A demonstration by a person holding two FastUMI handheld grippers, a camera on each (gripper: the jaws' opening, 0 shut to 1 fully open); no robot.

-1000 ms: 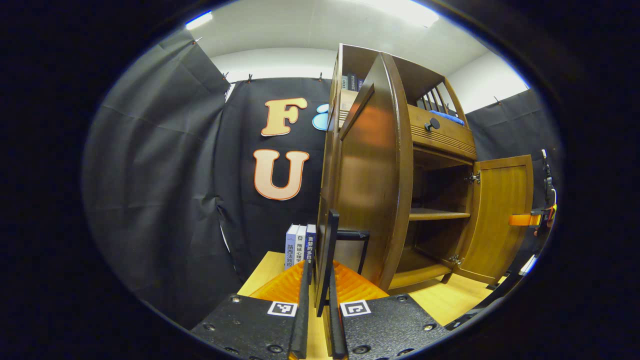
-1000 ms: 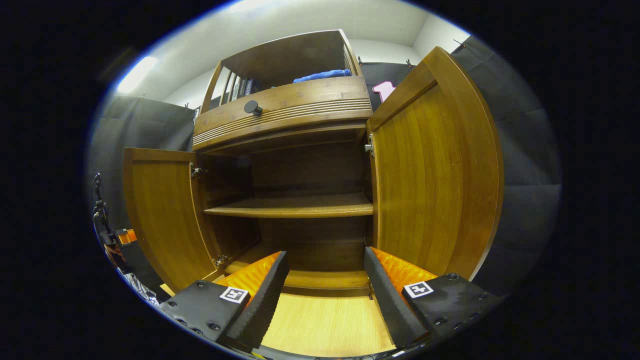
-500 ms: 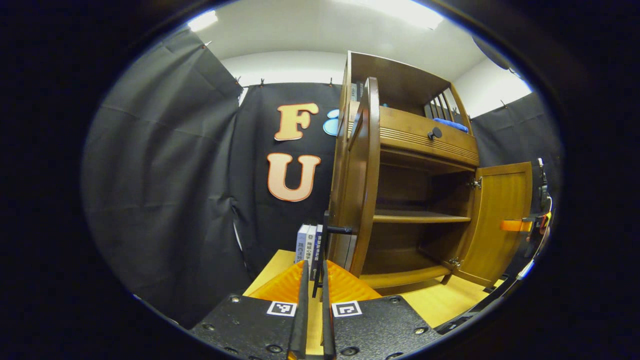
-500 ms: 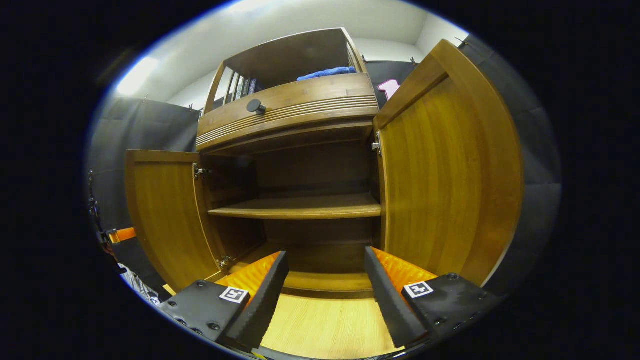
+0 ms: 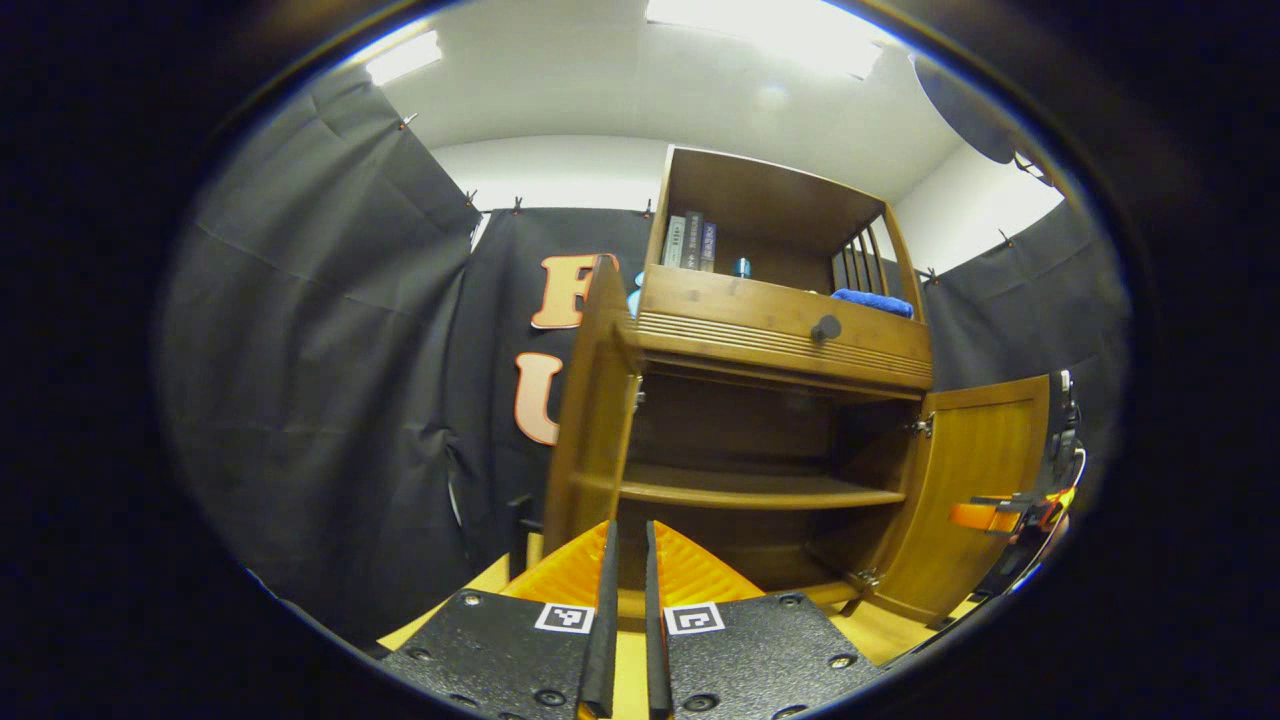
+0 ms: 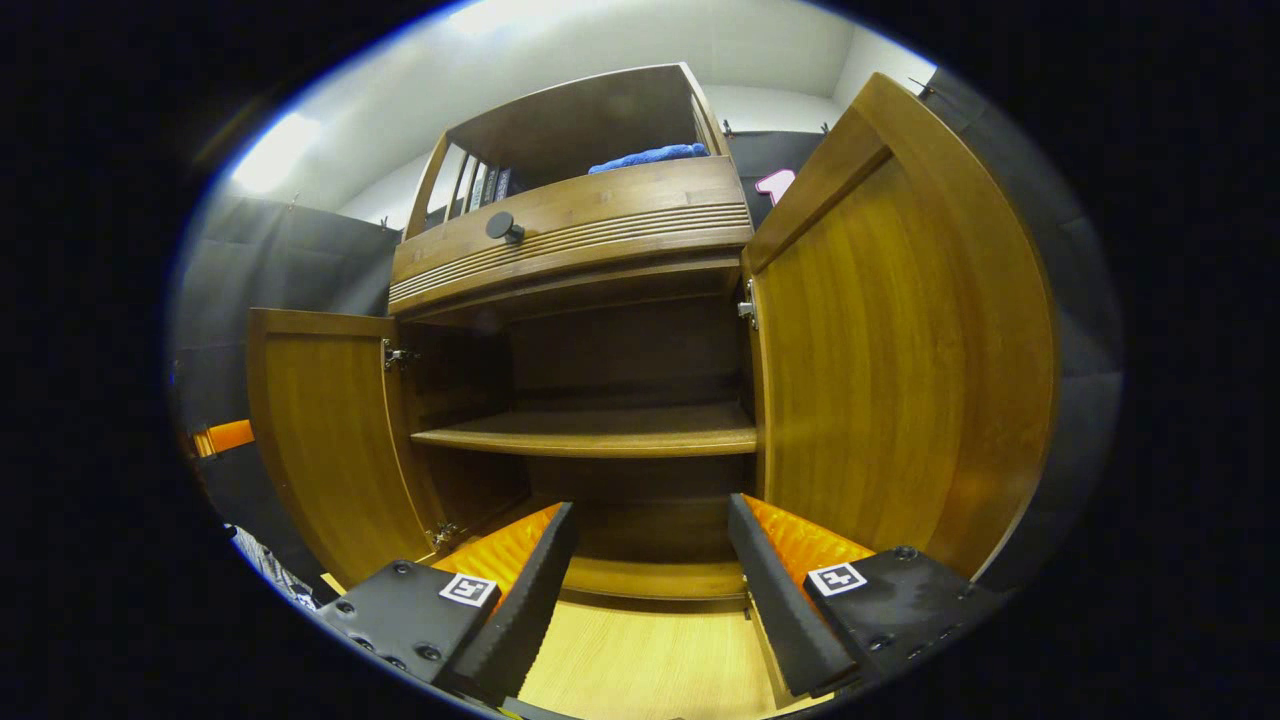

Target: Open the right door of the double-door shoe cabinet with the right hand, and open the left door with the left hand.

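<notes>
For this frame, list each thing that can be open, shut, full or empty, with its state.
Left door: swung wide open.
Right door: swung wide open.
Drawer: shut.
Lower compartment shelf: bare.
Top shelf: holds books and a blue cloth.
Left gripper: jaws almost together, holding nothing.
Right gripper: jaws apart, holding nothing.

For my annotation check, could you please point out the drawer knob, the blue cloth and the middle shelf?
drawer knob [image 6: 500,226]: right gripper view, its round face.
blue cloth [image 6: 648,156]: right gripper view, middle of the fold.
middle shelf [image 6: 600,430]: right gripper view, top surface.
</notes>
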